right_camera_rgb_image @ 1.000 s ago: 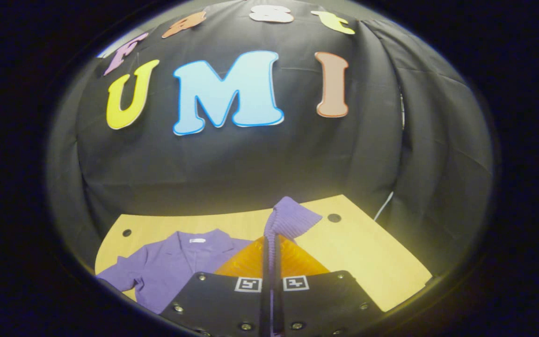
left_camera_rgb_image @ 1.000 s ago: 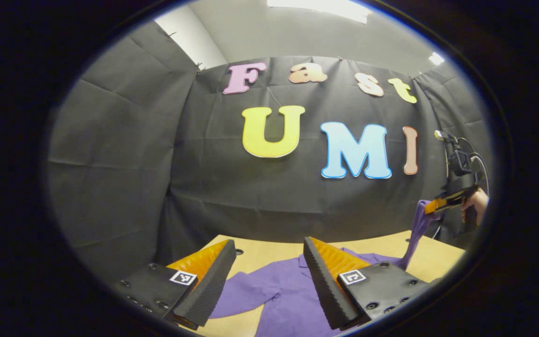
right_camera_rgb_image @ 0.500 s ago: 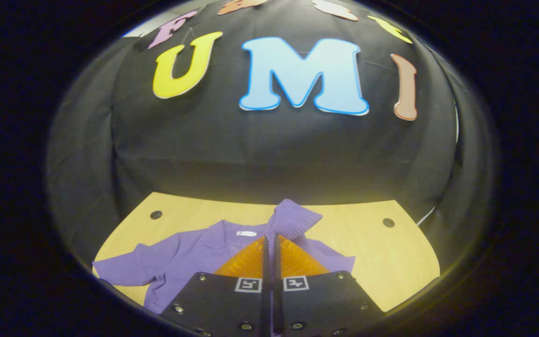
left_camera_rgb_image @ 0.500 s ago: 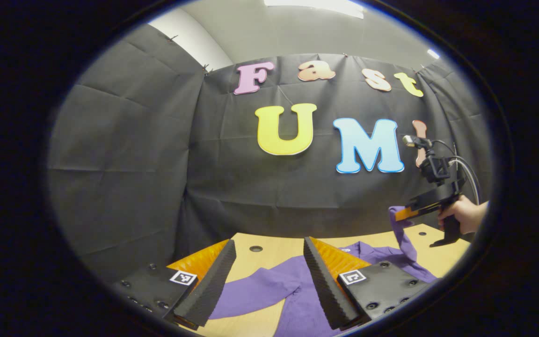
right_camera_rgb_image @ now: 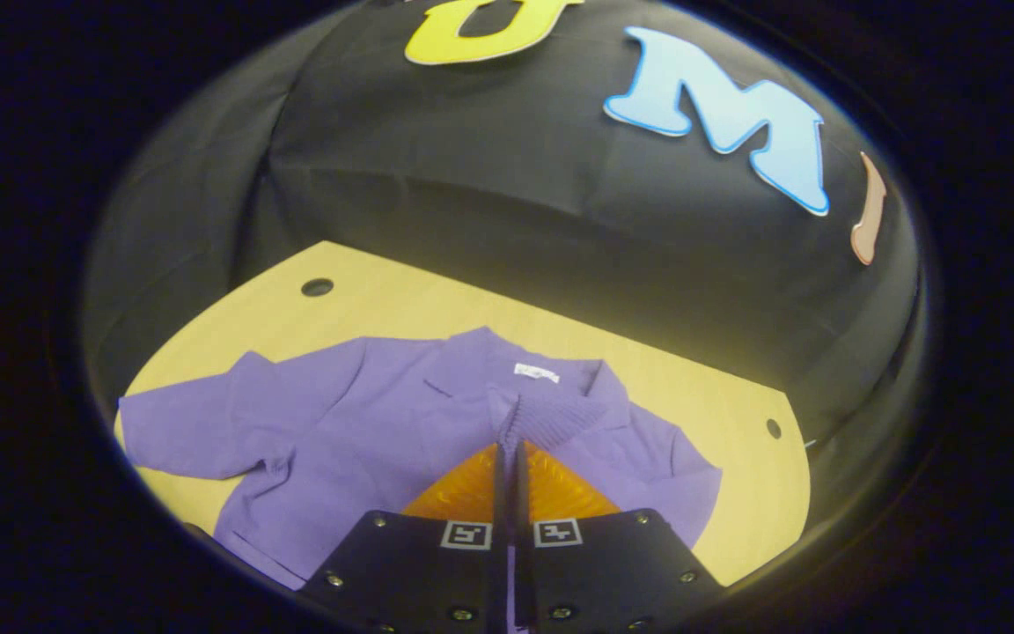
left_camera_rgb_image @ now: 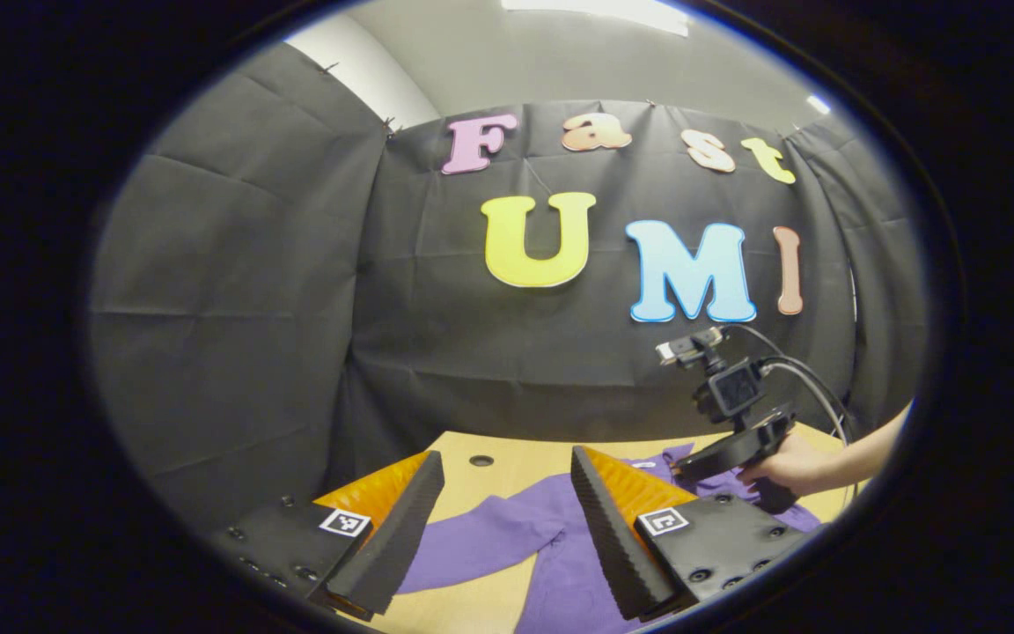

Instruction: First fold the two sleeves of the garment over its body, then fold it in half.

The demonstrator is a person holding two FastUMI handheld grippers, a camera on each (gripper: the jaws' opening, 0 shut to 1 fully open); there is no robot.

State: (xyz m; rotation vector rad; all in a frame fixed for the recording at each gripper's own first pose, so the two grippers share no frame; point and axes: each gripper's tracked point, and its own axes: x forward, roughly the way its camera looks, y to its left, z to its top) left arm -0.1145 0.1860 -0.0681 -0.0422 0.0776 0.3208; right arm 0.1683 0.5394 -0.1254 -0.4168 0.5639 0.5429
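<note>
Since the earlier frames, my right hand-held gripper [right_camera_rgb_image: 508, 458] has come down from well above the worktop and swung inward; it now sits low over the chest of the garment, with the ribbed purple cuff [right_camera_rgb_image: 551, 418] of the sleeve clamped between its closed jaws. In the left gripper view I see the same tool [left_camera_rgb_image: 692, 462] and the hand [left_camera_rgb_image: 793, 467] that holds it, just above the cloth.

My left hand-held gripper [left_camera_rgb_image: 503, 515] is idle, jaws wide, holding nothing, hovering near the other sleeve [left_camera_rgb_image: 481, 541].

The purple collared long-sleeved garment [right_camera_rgb_image: 366, 431] lies flat, collar towards the booth wall, on the pale wooden worktop [right_camera_rgb_image: 718, 458]. Its far sleeve [right_camera_rgb_image: 181, 427] is spread out sideways, not yet folded.

Step in hand, as I judge it: laying the first sleeve over the body.

Notes for doing it well:
- lower the cuff until it touches the body before releasing, so it does not spring back;
- keep the sleeve's crease at the shoulder seam, running straight;
- release gently and lift straight up, to avoid dragging the cuff;
- then take the spread sleeve with the left tool.
</note>
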